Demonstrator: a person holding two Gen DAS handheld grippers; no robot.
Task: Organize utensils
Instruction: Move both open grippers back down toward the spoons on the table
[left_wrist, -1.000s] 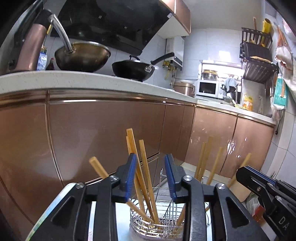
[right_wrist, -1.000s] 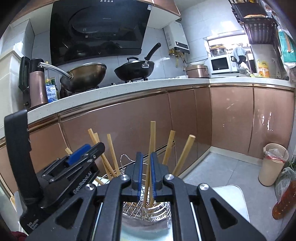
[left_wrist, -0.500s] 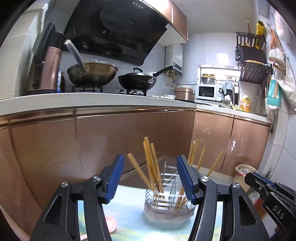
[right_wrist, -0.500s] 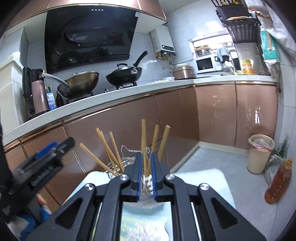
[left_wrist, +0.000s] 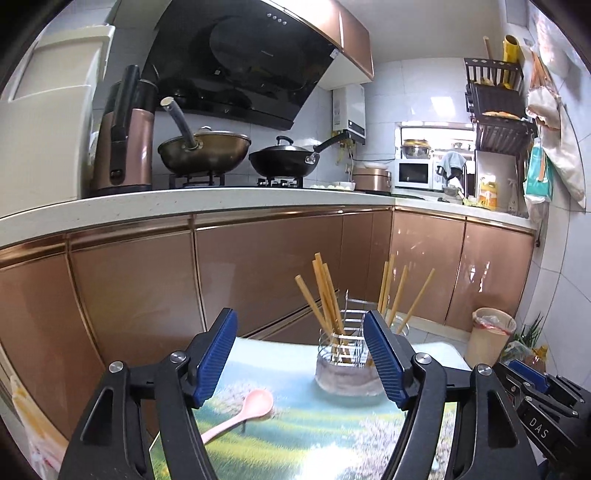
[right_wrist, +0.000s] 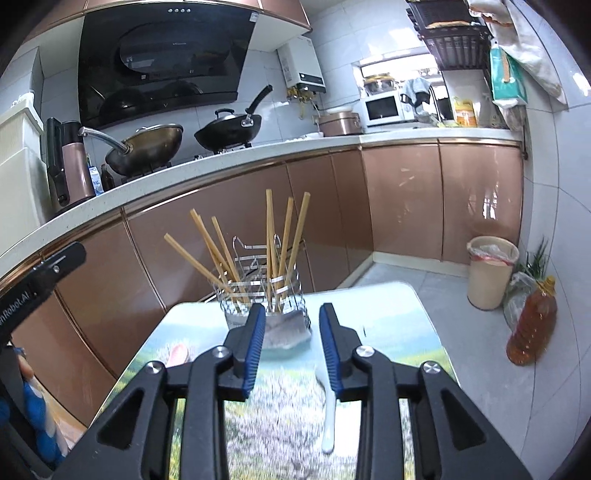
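Observation:
A wire utensil holder (left_wrist: 347, 365) (right_wrist: 264, 295) stands at the far end of a small table with a landscape-print top (left_wrist: 314, 424) (right_wrist: 388, 332). Several wooden chopsticks (left_wrist: 325, 295) (right_wrist: 271, 240) stand in it in two bunches. A pink spoon (left_wrist: 240, 415) lies on the table left of the holder. A white spoon (right_wrist: 328, 421) lies on the table under my right gripper. My left gripper (left_wrist: 299, 358) is open wide and empty, back from the holder. My right gripper (right_wrist: 291, 347) is open and empty, just short of the holder.
Copper kitchen cabinets (left_wrist: 258, 266) and a white counter with two woks (left_wrist: 203, 151) run behind the table. A bin (right_wrist: 491, 273) and an oil bottle (right_wrist: 532, 325) stand on the floor at the right. The other gripper's body shows at each view's edge (left_wrist: 543, 402) (right_wrist: 33, 291).
Both grippers pulled back and up from the holder. The right gripper, shut on a chopstick before, has opened, leaving it in the holder. The left gripper opened wider.

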